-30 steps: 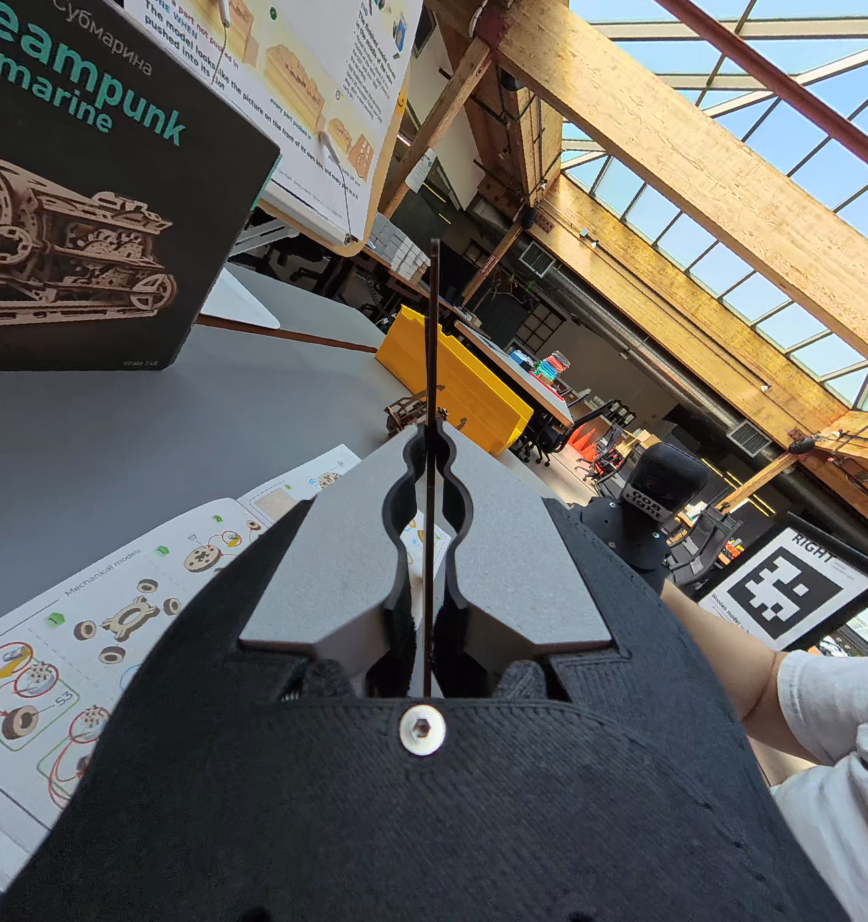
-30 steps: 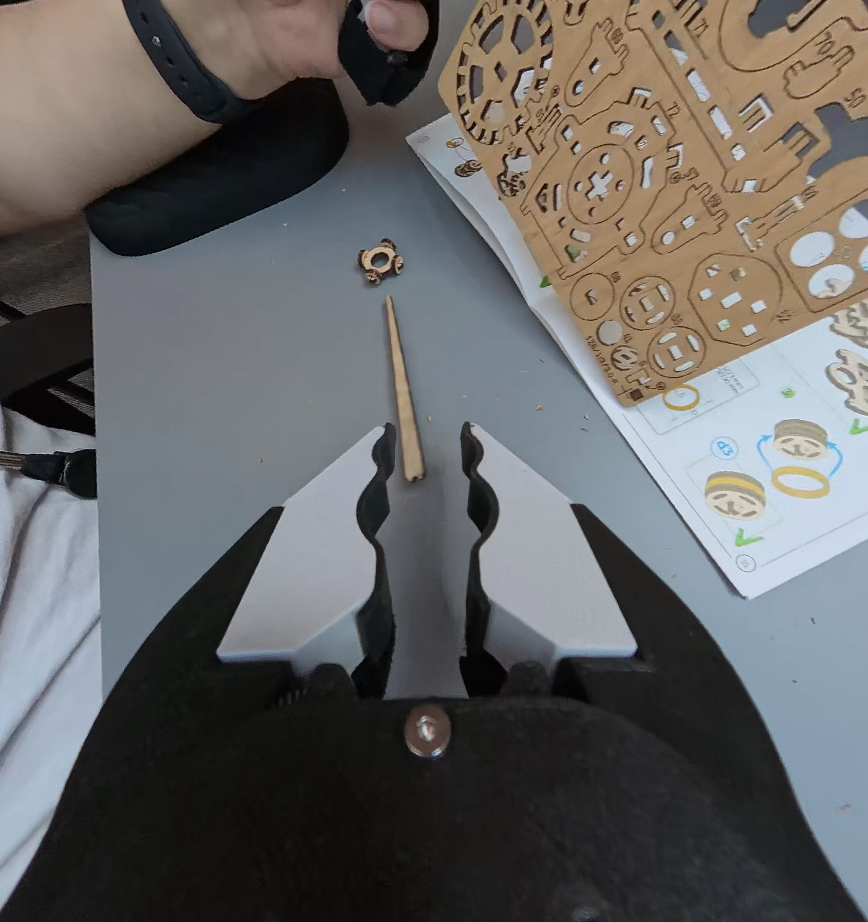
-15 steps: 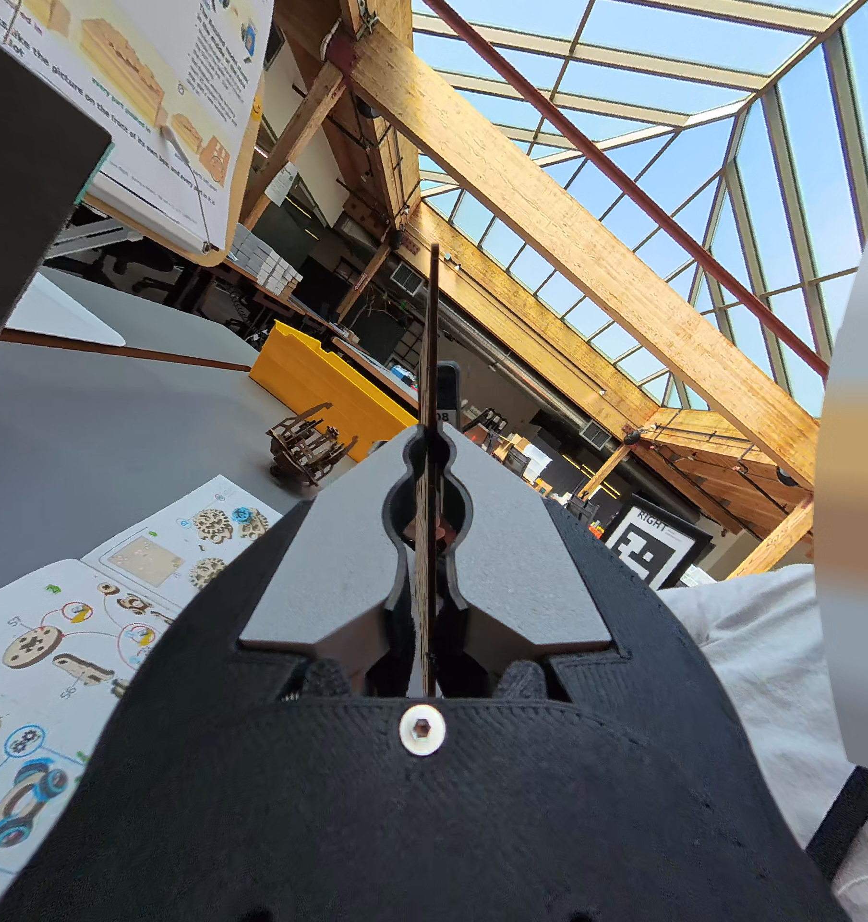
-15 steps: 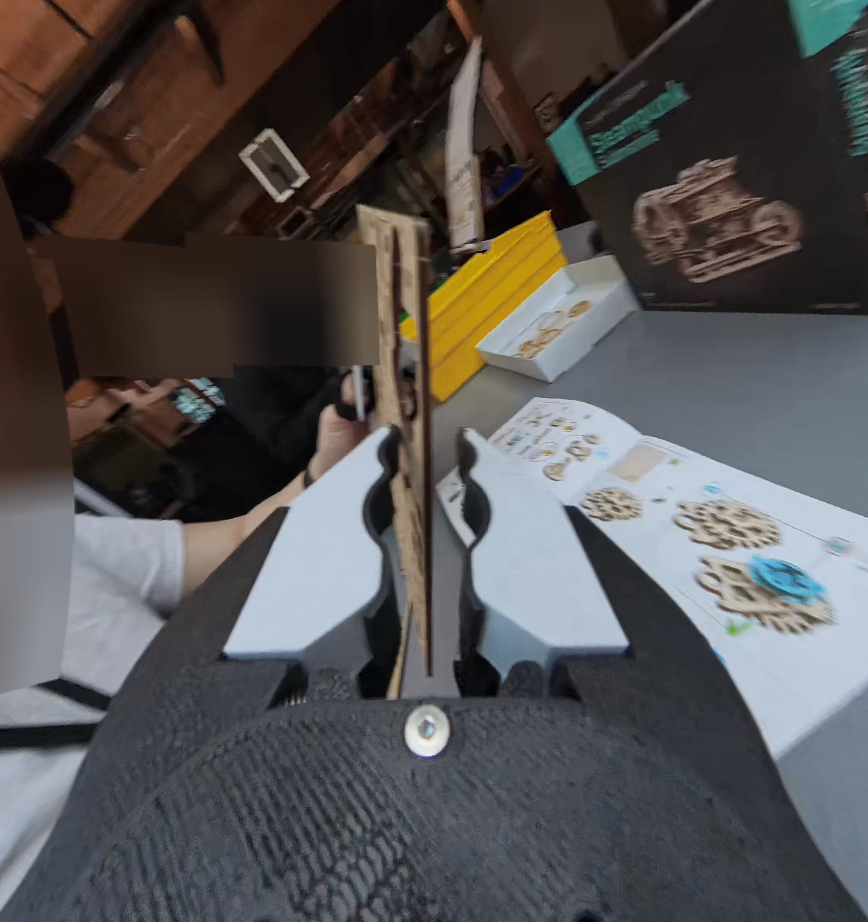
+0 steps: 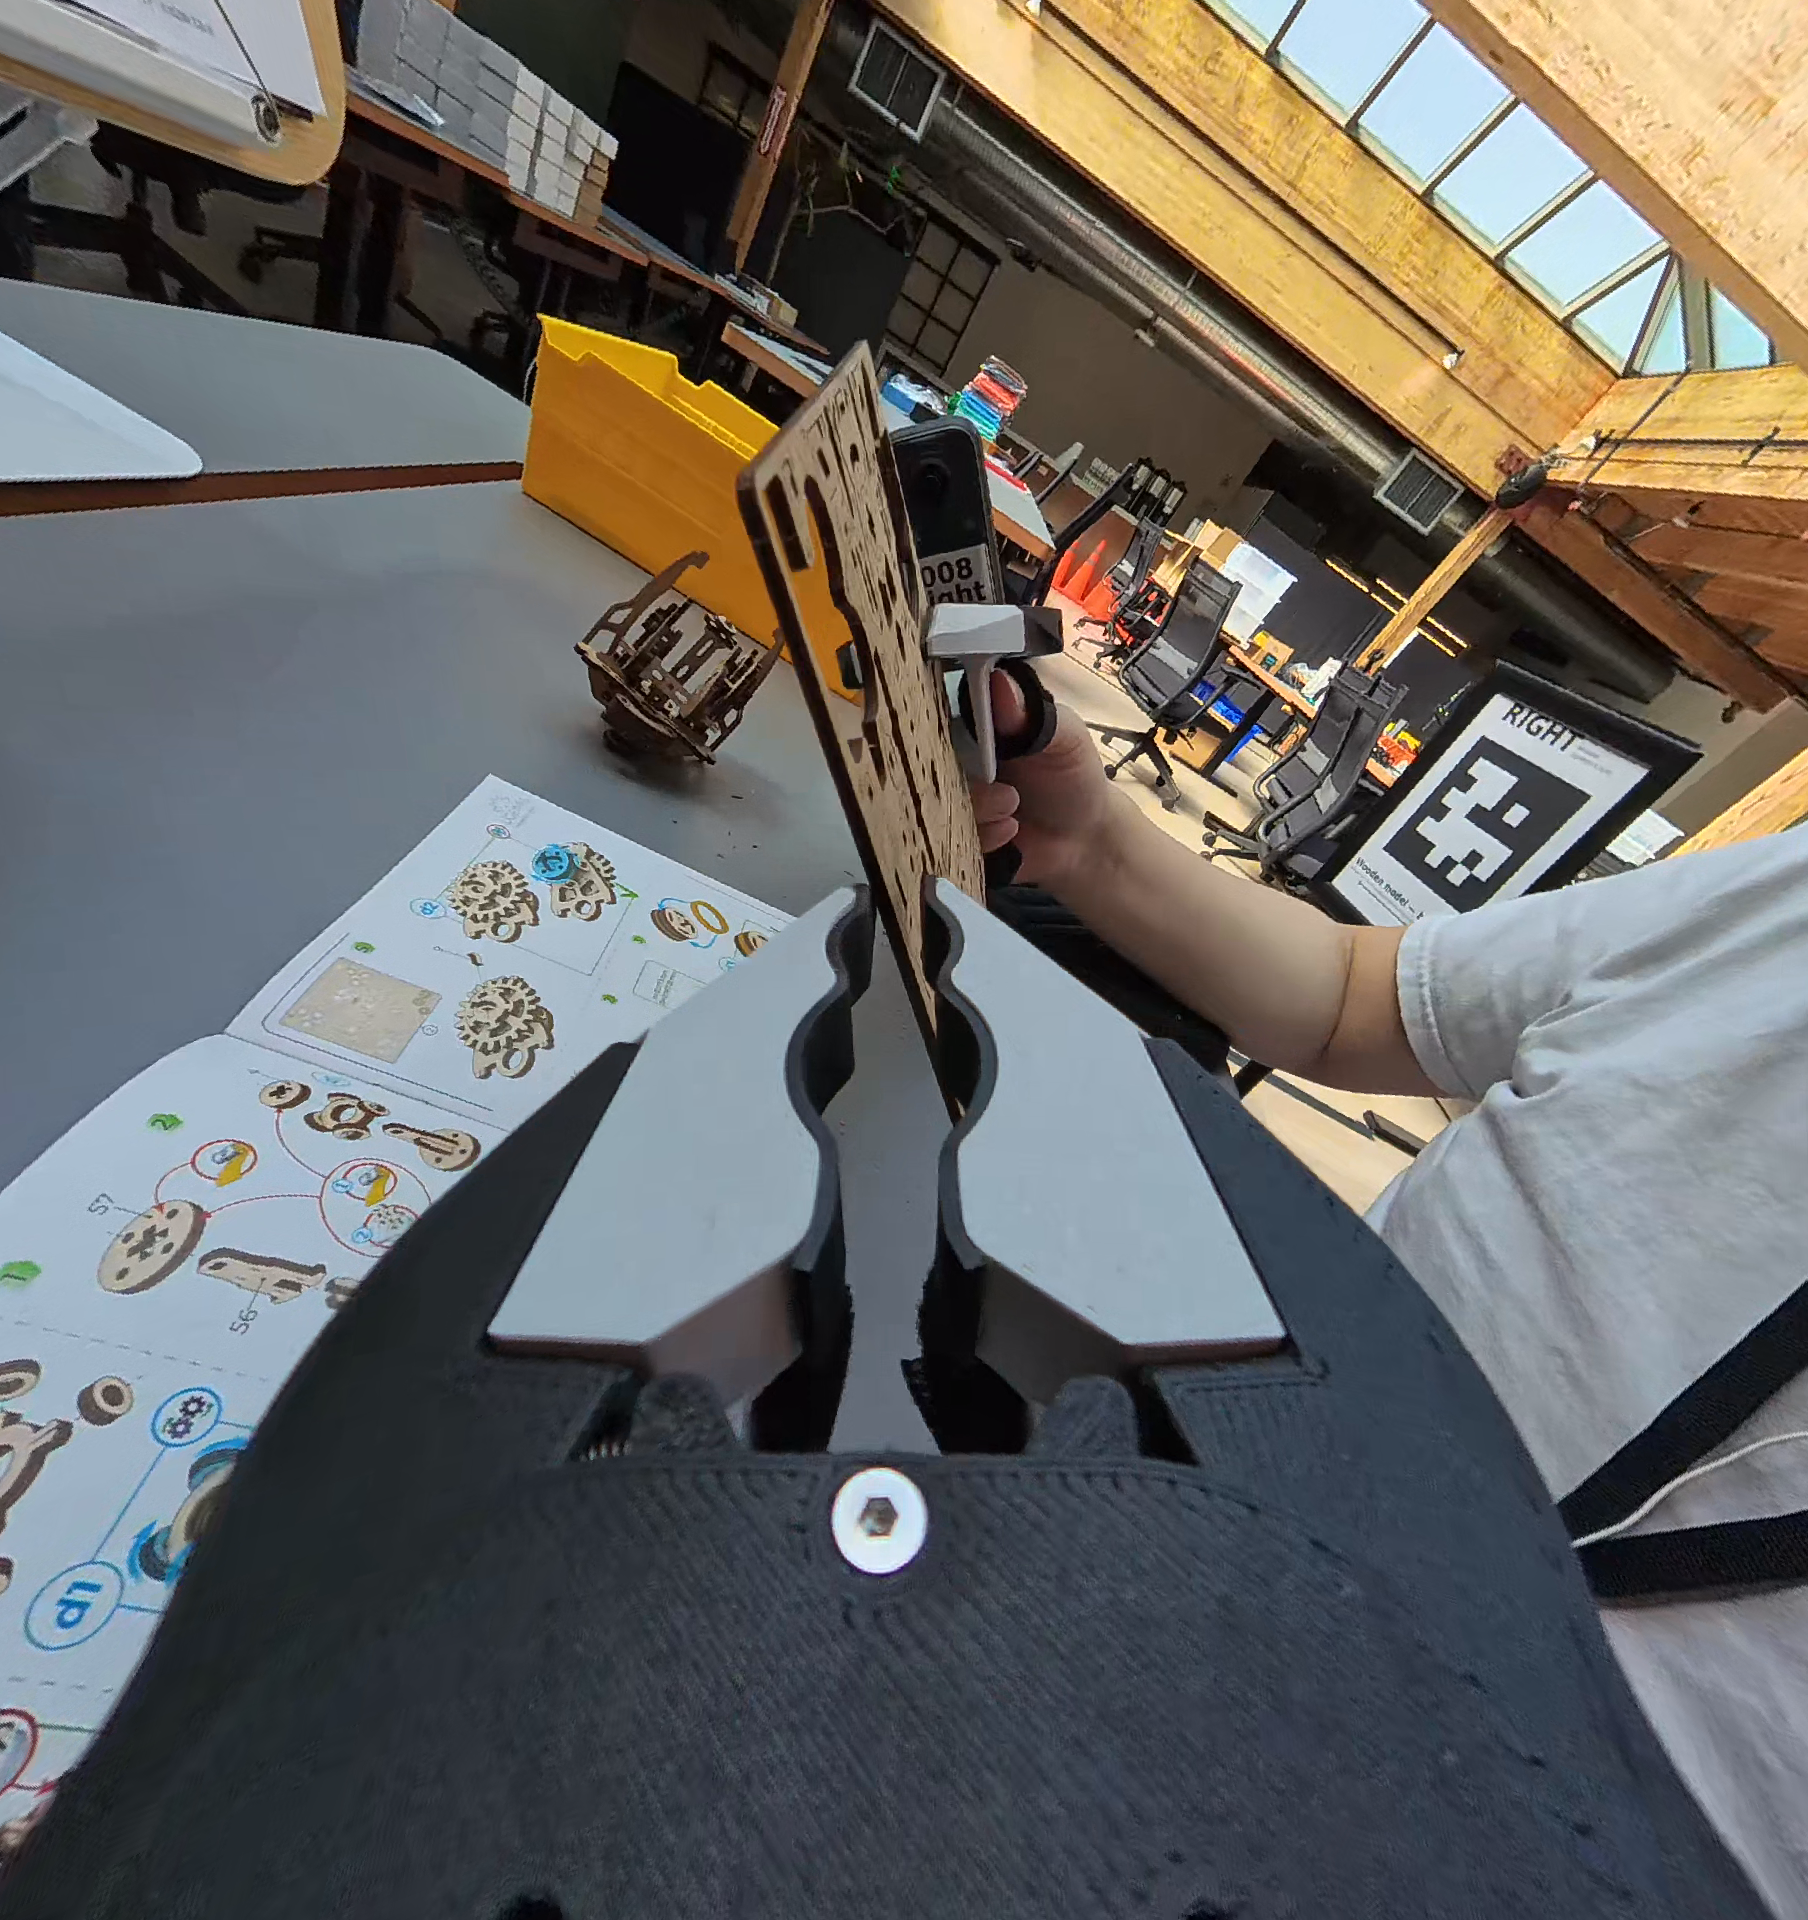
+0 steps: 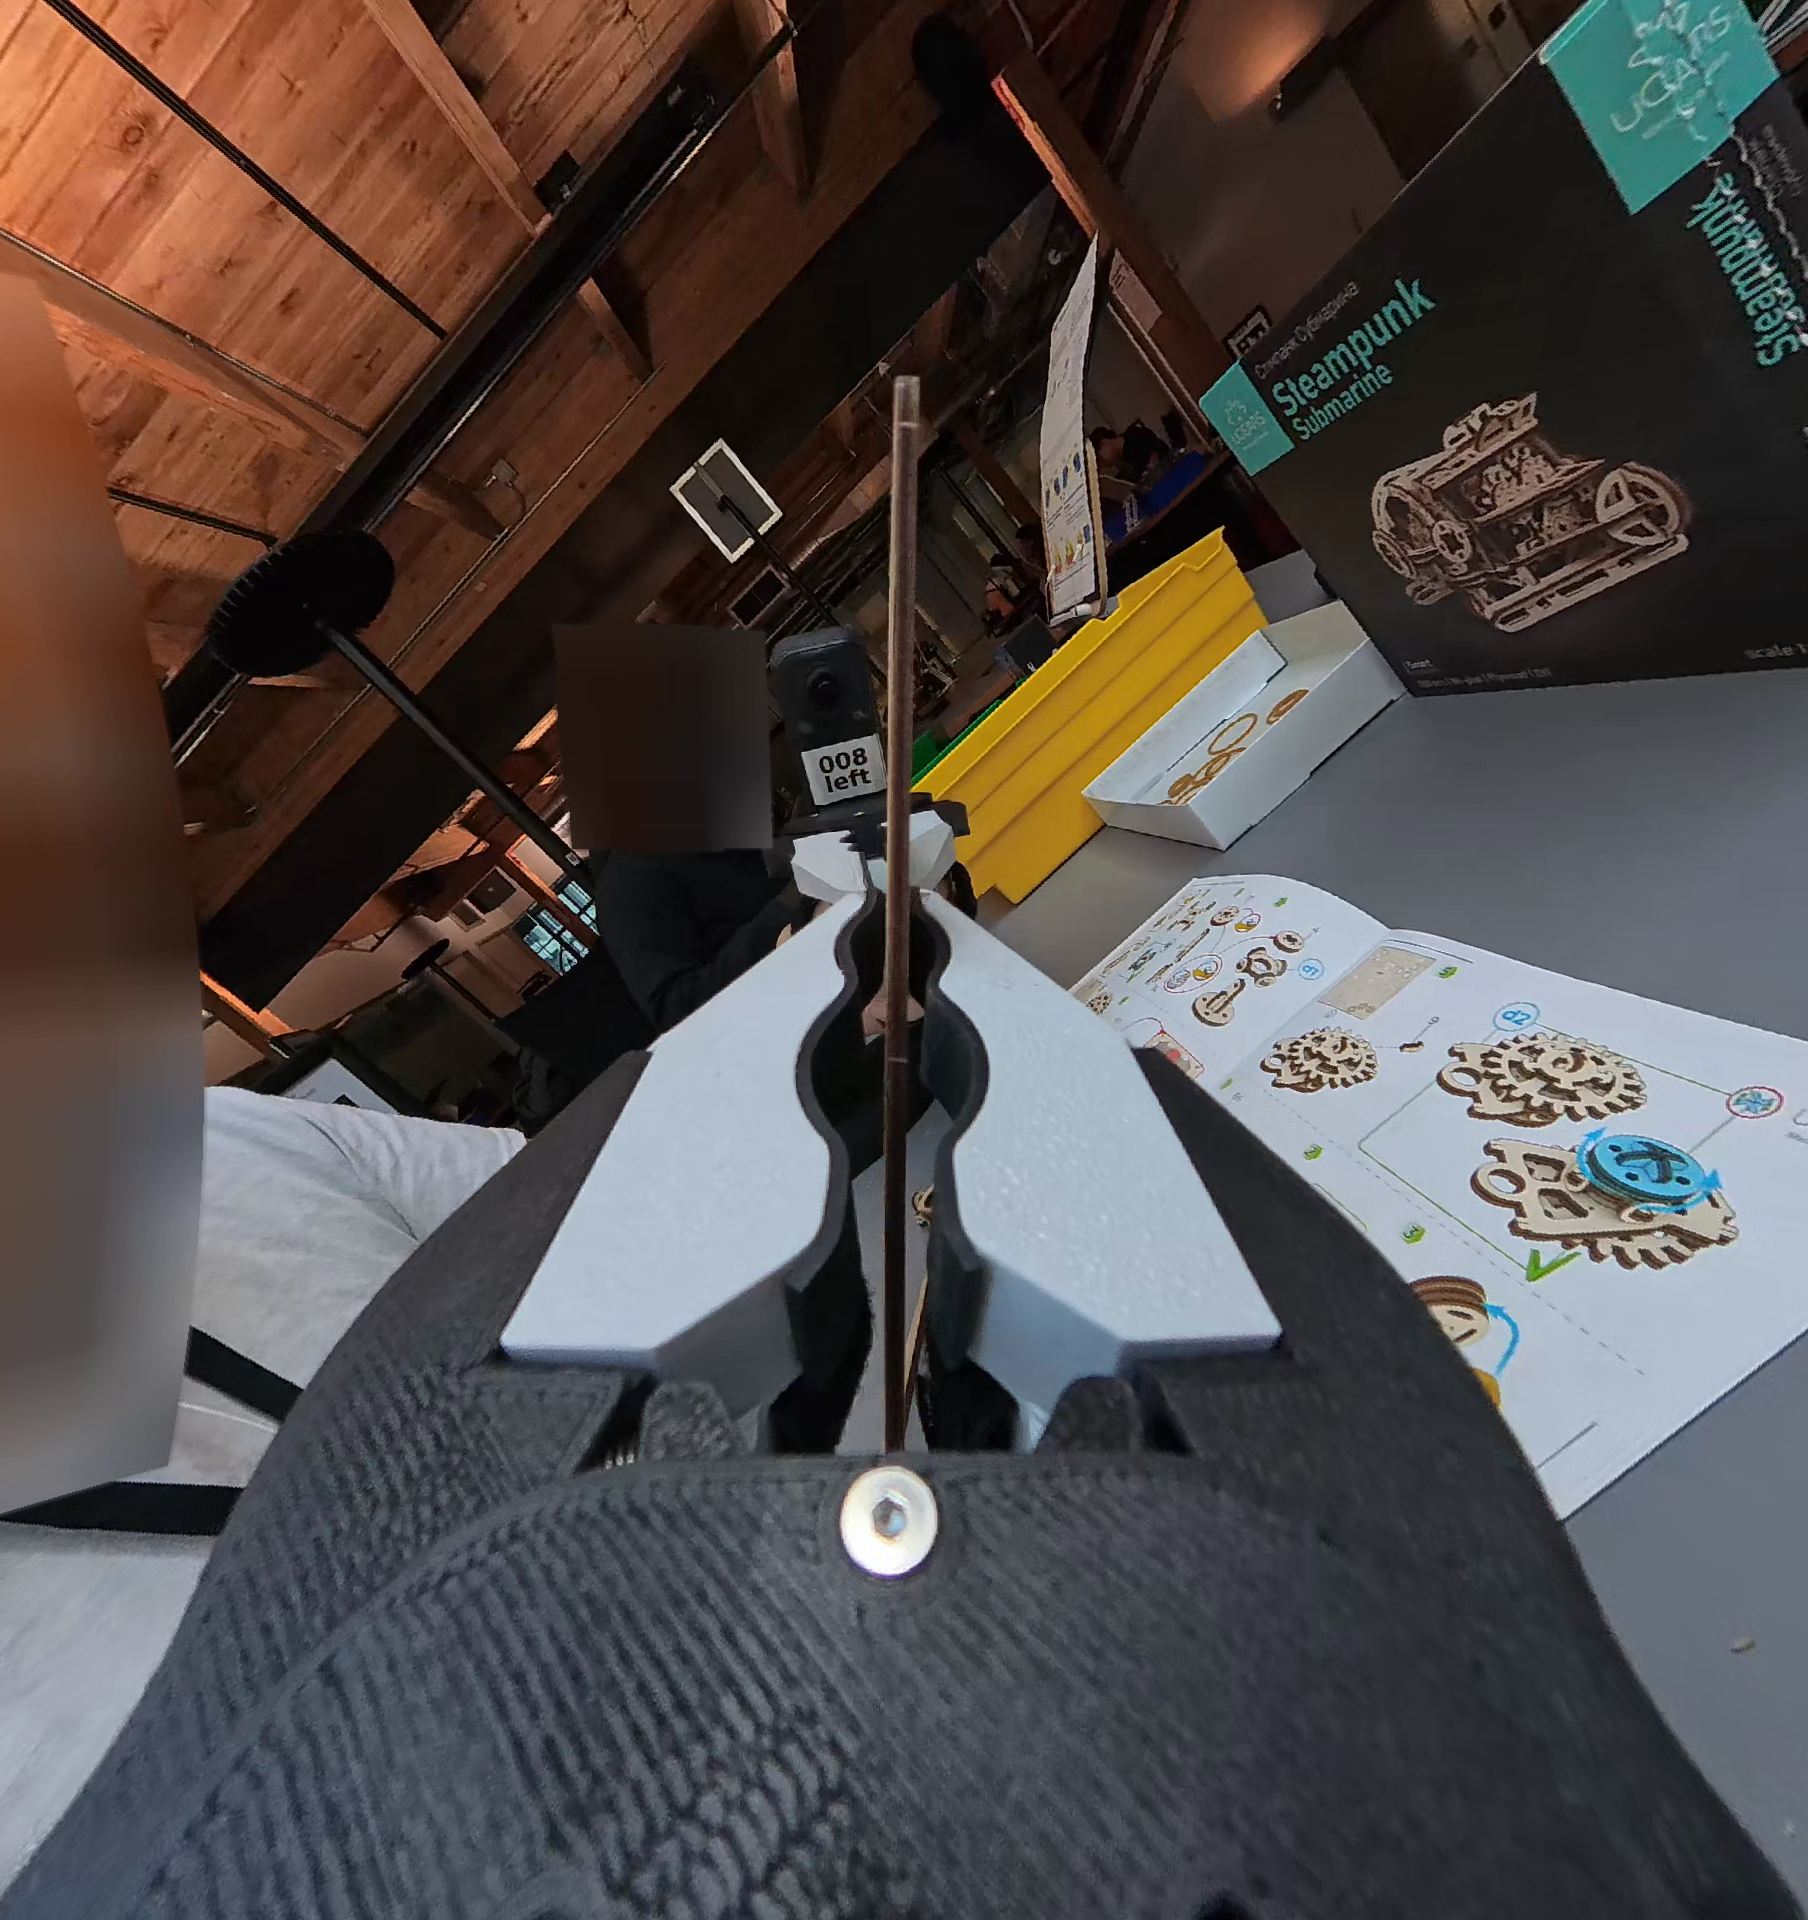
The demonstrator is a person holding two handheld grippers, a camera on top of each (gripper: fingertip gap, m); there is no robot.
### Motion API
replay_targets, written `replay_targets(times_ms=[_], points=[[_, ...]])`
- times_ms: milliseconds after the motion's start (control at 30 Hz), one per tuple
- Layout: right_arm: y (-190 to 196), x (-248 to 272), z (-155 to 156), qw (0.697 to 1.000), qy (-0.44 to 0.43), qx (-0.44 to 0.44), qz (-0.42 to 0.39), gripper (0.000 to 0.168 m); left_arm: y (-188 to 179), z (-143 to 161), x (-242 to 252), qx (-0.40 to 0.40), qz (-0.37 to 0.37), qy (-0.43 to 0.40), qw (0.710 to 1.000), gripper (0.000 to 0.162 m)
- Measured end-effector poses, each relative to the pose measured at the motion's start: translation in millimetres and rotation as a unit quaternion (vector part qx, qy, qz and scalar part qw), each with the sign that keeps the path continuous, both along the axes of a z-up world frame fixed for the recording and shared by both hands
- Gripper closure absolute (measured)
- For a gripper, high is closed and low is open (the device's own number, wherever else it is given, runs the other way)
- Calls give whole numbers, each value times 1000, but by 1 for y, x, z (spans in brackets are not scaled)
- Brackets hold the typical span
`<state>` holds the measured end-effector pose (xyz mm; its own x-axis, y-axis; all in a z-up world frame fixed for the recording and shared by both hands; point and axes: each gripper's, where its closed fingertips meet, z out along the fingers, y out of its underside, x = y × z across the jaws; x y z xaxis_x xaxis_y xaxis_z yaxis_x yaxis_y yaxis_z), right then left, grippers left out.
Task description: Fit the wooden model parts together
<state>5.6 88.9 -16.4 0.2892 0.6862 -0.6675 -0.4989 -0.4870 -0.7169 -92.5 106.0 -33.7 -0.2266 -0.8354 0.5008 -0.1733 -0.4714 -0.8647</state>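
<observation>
A laser-cut wooden parts sheet (image 5: 858, 623) stands upright above the table. My right gripper (image 6: 898, 904) is shut on it; in the right wrist view the sheet (image 6: 902, 623) shows edge-on and runs down between the fingers to the screw. In the left wrist view one of the right gripper's fingers (image 5: 983, 629) presses the sheet's far side. My left gripper (image 5: 898, 894) is slightly open around the sheet's lower edge, which sits tilted in the gap and leans against the right-hand finger. A partly built wooden model (image 5: 671, 665) rests on the table beyond.
The instruction booklet (image 5: 412, 1018) lies open on the grey table (image 5: 204, 727). A yellow bin (image 6: 1087, 717), a white tray of parts (image 6: 1243, 738) and the dark kit box (image 6: 1554, 468) stand at the back. The person's arm (image 5: 1191, 935) reaches in from the right. My hands' fingertips stand some 11 cm from each other. The partly built wooden model (image 5: 671, 665) lies some 15 cm from my right tips, 25 cm from my left tips.
My right gripper rose from the table and closed on the sheet. My left gripper loosened, and the sheet now sits tilted and less deep between its fingers.
</observation>
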Motion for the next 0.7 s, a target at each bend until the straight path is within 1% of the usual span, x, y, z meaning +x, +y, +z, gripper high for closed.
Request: replay_targets(times_ms=[133, 333, 367, 433, 467, 633, 700], points=[[4, 8, 3, 1000, 11, 5, -20, 168, -2, -7, 3, -39, -11, 16, 999, 152], [4, 10, 4, 999, 40, 0, -19, 168, 0, -14, 9, -54, -1, 23, 998, 151], [5, 10, 4, 999, 39, 0, -19, 168, -1, -14, 11, -60, -3, 20, 998, 152], [5, 8, 3, 999, 36, 0, -16, 168, -3, -11, 12, -71, -10, 9, 997, 159], [4, 6, 2, 999, 36, 1, -14, 168, -3, -9, 11, -73, -10, 5, 997, 161], [6, 5, -1, 999, 44, 0, -13, 167, 0, -14, 10, -52, -4, 26, 998, 161], [2, 3, 4, 999, 45, 24, -8, 166, -1, -12, 9, -47, -8, 23, 999, 161]])
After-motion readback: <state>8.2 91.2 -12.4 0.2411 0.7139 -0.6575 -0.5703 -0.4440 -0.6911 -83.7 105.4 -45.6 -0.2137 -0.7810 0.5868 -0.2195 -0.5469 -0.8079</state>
